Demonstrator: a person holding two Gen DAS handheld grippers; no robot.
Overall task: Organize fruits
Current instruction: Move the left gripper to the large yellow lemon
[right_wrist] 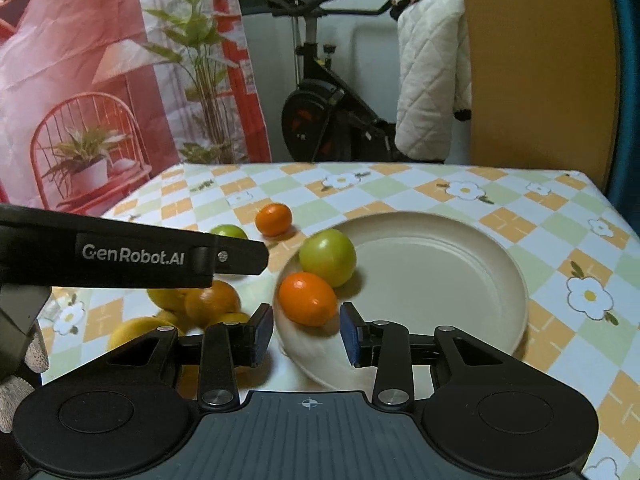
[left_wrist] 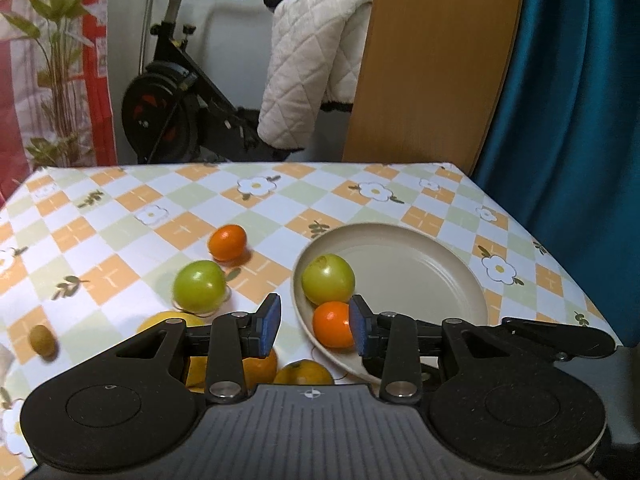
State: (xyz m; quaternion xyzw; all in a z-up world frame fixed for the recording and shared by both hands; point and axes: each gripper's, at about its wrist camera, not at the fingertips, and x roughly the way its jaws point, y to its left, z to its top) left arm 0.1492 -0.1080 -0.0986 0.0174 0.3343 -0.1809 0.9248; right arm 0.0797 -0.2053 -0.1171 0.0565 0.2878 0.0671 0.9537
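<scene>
A beige plate [left_wrist: 420, 276] [right_wrist: 440, 276] lies on the checked tablecloth and holds a green fruit [left_wrist: 328, 279] [right_wrist: 328, 257] and a small orange fruit [left_wrist: 332, 325] [right_wrist: 307, 299] at its left rim. My left gripper [left_wrist: 314, 326] is open and empty, just above the plate's left rim. My right gripper [right_wrist: 306, 334] is open and empty, just short of the orange fruit in the plate. Left of the plate lie a green fruit [left_wrist: 199, 288] [right_wrist: 229, 232], a small orange fruit [left_wrist: 227, 242] [right_wrist: 274, 219], yellow and orange citrus [left_wrist: 260, 368] [right_wrist: 212, 302] and a small brown fruit [left_wrist: 42, 340].
The left gripper's black body [right_wrist: 132, 256] crosses the right wrist view at left. A wooden chair back [left_wrist: 432, 60] stands behind the table, with an exercise bike [left_wrist: 172, 104] and a white quilt [left_wrist: 312, 64] beyond. The table's far edge [left_wrist: 240, 166] is close.
</scene>
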